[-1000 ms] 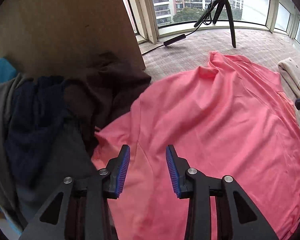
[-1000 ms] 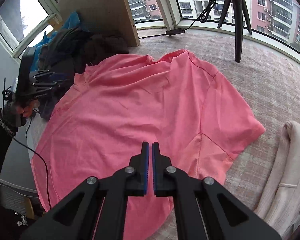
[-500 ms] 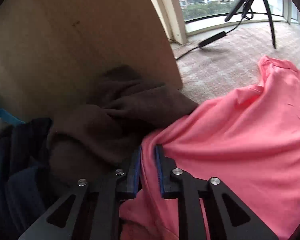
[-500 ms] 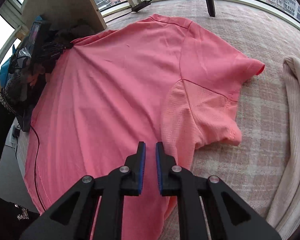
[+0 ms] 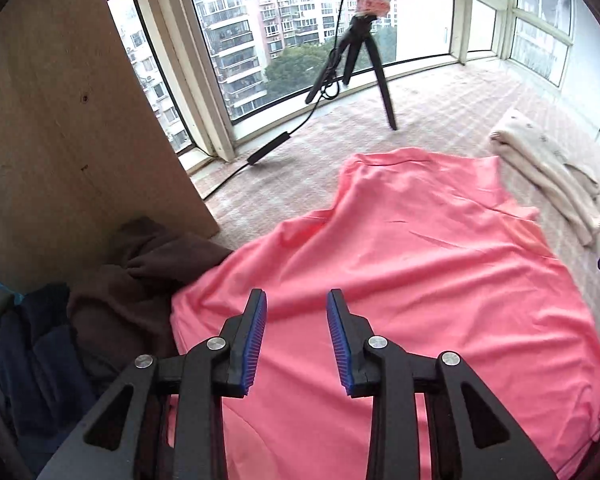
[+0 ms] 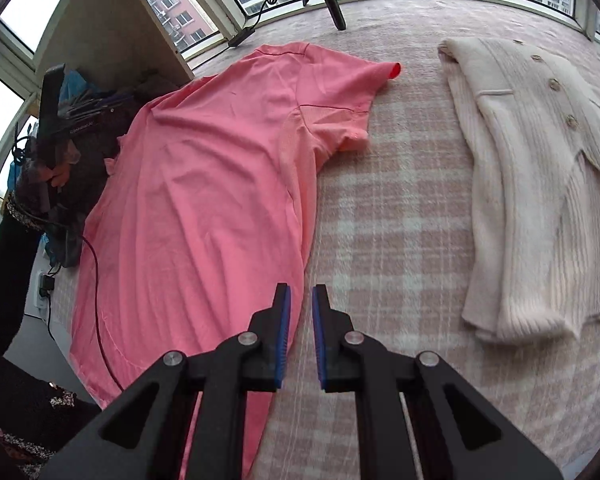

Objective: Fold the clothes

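Note:
A pink T-shirt [image 5: 420, 280] lies spread flat on the checked bedspread [image 6: 380, 208], collar toward the window. In the right wrist view the pink T-shirt [image 6: 204, 184] has one sleeve crumpled at its right side. My left gripper [image 5: 296, 296] hovers over the shirt's left part, its jaws opening with nothing between them. My right gripper [image 6: 302, 292] hangs above the shirt's right side edge, with its jaws a narrow gap apart and nothing in them. The left gripper [image 6: 56, 120], held by a hand, also shows at the far left of the right wrist view.
A cream knitted cardigan [image 6: 540, 184] lies folded to the right of the shirt. A pile of dark clothes [image 5: 120, 280] sits at the shirt's left edge against a wooden board [image 5: 60, 120]. A black tripod [image 5: 364, 60] and cable stand by the window.
The left gripper narrowed at the shirt's left edge by the brown garment, then drew back and widened. The right gripper slid right, from over the shirt to its side edge, its jaws parting slightly.

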Available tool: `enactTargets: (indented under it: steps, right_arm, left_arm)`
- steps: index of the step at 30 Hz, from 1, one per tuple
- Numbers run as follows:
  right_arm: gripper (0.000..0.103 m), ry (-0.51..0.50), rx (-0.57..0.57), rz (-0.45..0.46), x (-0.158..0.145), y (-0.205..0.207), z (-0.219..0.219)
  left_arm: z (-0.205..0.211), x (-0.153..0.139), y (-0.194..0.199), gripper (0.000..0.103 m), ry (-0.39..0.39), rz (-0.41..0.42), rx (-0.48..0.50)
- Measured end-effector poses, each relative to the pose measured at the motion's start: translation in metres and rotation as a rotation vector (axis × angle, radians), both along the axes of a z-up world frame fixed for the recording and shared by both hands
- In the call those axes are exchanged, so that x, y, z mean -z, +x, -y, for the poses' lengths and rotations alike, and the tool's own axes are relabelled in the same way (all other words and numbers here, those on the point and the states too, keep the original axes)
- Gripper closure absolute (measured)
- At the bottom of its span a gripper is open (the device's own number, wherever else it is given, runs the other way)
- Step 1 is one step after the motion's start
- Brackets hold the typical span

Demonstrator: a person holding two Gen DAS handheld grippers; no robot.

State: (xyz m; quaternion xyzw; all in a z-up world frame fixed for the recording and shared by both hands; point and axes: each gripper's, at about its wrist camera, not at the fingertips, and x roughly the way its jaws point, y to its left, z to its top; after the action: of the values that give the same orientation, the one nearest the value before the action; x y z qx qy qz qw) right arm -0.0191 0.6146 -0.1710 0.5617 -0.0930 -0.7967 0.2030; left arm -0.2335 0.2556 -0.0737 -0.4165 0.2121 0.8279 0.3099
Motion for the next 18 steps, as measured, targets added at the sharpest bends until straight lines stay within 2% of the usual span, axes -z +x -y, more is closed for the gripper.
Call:
enactTargets:
  steps: [3,6,8,9,10,13,16,18]
  right_arm:
    - [0.092,-0.056,0.065,-0.043,-0.03,0.046,-0.041]
    - [0.091,-0.129,0.07,-0.092,-0.06,0.092,-0.074]
    - [0.086,-0.166,0.061,-0.123,-0.07,0.12,-0.084]
    - [0.08,-0.189,0.059,-0.122,-0.068,0.132,-0.085]
    - [0.079,-0.213,0.042,-0.112,-0.061,0.142,-0.08]
    - [0.079,-0.226,-0.039,-0.086,-0.034,0.168,-0.05]
    - [0.079,-0.241,-0.174,-0.066,-0.005,0.186,-0.004]
    - [0.079,-0.181,-0.266,-0.079,0.005,0.194,0.025]
  left_arm:
    - [0.036,-0.018,0.039,0.072,0.018,0.01,-0.042]
    - [0.081,-0.034,0.077,0.07,0.01,0.016,-0.106]
    - [0.103,-0.028,0.116,0.07,-0.005,0.054,-0.152]
    - [0.112,-0.024,0.136,0.07,-0.014,0.078,-0.175]
    - [0.122,-0.019,0.157,0.07,-0.022,0.101,-0.199]
    - [0.143,-0.001,0.221,0.07,-0.061,0.149,-0.288]
    - [0.166,0.016,0.27,0.07,-0.064,0.198,-0.367]
    - [0.179,0.027,0.293,0.07,-0.07,0.222,-0.411]
